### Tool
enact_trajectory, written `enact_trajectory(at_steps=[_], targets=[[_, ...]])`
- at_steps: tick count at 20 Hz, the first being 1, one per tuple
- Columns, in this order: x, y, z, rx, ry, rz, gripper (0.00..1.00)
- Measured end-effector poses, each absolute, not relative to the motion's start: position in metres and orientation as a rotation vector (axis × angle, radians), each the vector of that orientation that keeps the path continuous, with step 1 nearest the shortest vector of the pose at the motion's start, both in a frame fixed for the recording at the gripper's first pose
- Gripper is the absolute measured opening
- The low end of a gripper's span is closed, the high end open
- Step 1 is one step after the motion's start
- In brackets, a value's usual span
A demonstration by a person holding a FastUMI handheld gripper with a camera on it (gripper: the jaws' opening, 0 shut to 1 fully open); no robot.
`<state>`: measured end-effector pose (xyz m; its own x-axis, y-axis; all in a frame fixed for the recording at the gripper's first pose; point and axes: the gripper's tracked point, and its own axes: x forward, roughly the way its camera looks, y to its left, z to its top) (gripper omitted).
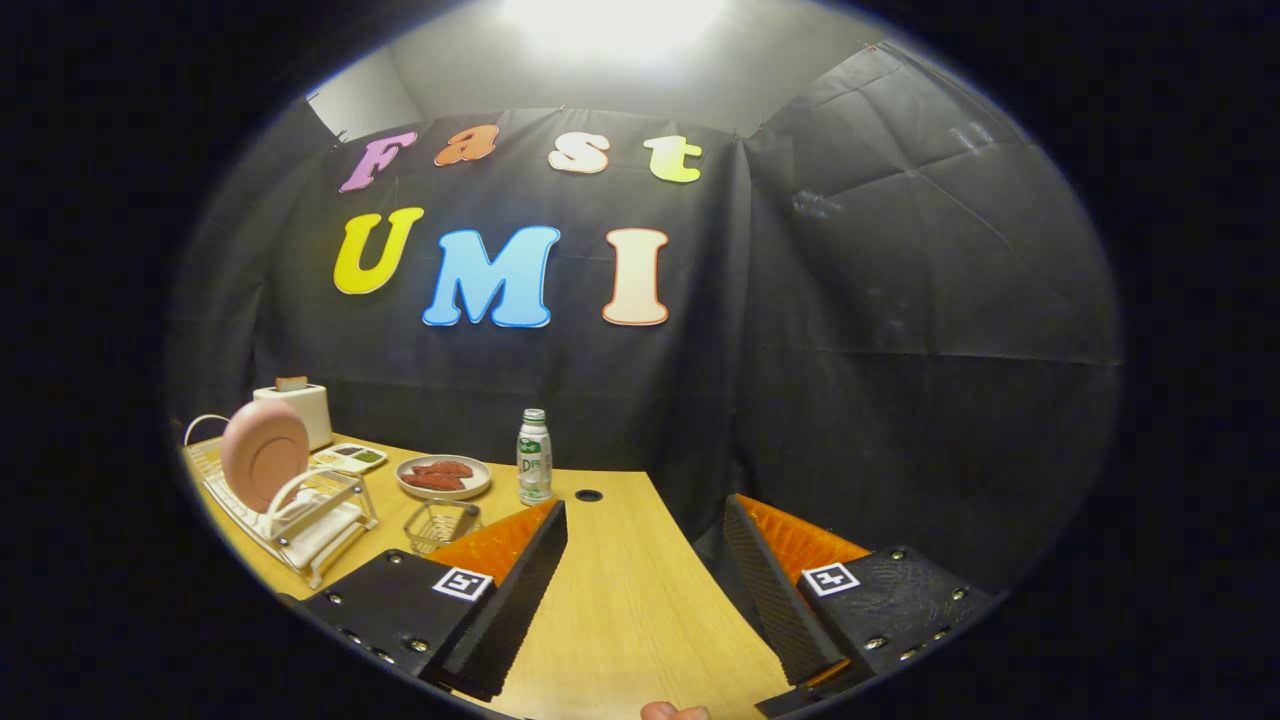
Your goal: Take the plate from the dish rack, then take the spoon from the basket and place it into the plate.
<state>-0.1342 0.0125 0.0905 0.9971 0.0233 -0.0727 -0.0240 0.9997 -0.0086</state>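
Claw (645,590) spread wide, empty, over the bare surface (640,620). Beyond its left finger, wire basket (441,524); spoon not made out. Farther left, pink plate (264,453) upright in the dish rack (300,520): best approached edge-on, pinching the rim, lifting straight up. Bottle (534,458) label too small to read.

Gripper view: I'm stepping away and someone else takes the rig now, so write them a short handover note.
Claw: open, holding nothing, over bare table.
Pink plate: on edge in the white dish rack, beyond the fingers, off to one side.
Wire basket: on the table beside the rack; spoon too small to make out.
Done: nothing yet.
Left: lift plate out and set it down, then move spoon from basket into plate.
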Motion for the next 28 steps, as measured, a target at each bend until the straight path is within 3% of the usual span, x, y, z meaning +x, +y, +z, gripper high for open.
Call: enact_trajectory(at_steps=[8, 17, 22, 28], targets=[[-0.166, 0.126, 0.184, 0.027, -0.015, 0.176, 0.97], [-0.137, 0.260, 0.236, 0.020, -0.008, 0.379, 0.97], [-0.108, 0.326, 0.230, 0.037, 0.129, 0.472, 0.97], [-0.077, 0.391, 0.169, 0.031, 0.452, 0.570, 0.97]])
